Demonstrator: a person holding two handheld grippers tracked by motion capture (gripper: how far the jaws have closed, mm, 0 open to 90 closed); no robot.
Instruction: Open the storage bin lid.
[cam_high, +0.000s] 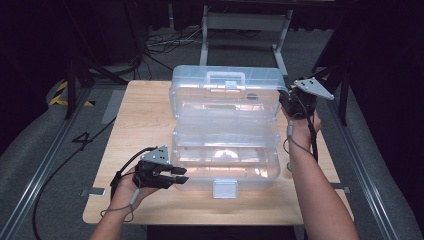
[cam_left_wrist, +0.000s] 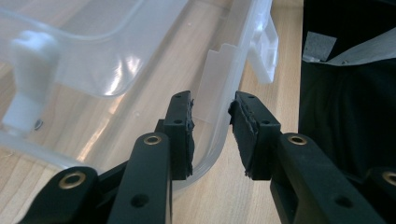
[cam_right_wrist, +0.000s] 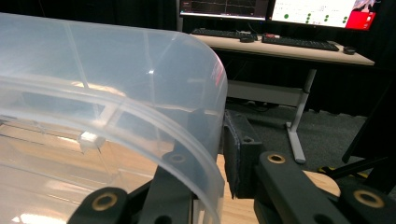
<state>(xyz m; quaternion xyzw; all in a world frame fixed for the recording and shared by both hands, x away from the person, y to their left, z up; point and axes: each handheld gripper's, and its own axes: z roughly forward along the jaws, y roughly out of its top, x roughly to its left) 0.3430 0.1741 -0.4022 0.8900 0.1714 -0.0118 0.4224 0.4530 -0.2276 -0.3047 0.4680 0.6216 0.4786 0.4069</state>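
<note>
A clear plastic case (cam_high: 250, 172) stands open on the wooden table (cam_high: 140, 115), its lid (cam_high: 200, 102) upright at the back. My left gripper (cam_high: 181, 175) is at the base's front left corner. In the left gripper view the corner wall (cam_left_wrist: 219, 112) runs between the pads of the left gripper (cam_left_wrist: 210, 126), one pad inside and one outside, with a gap still showing, so it is open. My right gripper (cam_high: 287, 100) is at the lid's right edge. In the right gripper view the right gripper (cam_right_wrist: 210, 154) is shut on the lid's curved rim (cam_right_wrist: 205, 135).
A white latch (cam_high: 224, 188) hangs at the base's front and a handle (cam_high: 226, 77) tops the lid. The base looks to hold nothing. Metal rails run down both sides of the table, and a desk with monitors (cam_right_wrist: 280, 42) stands beyond it.
</note>
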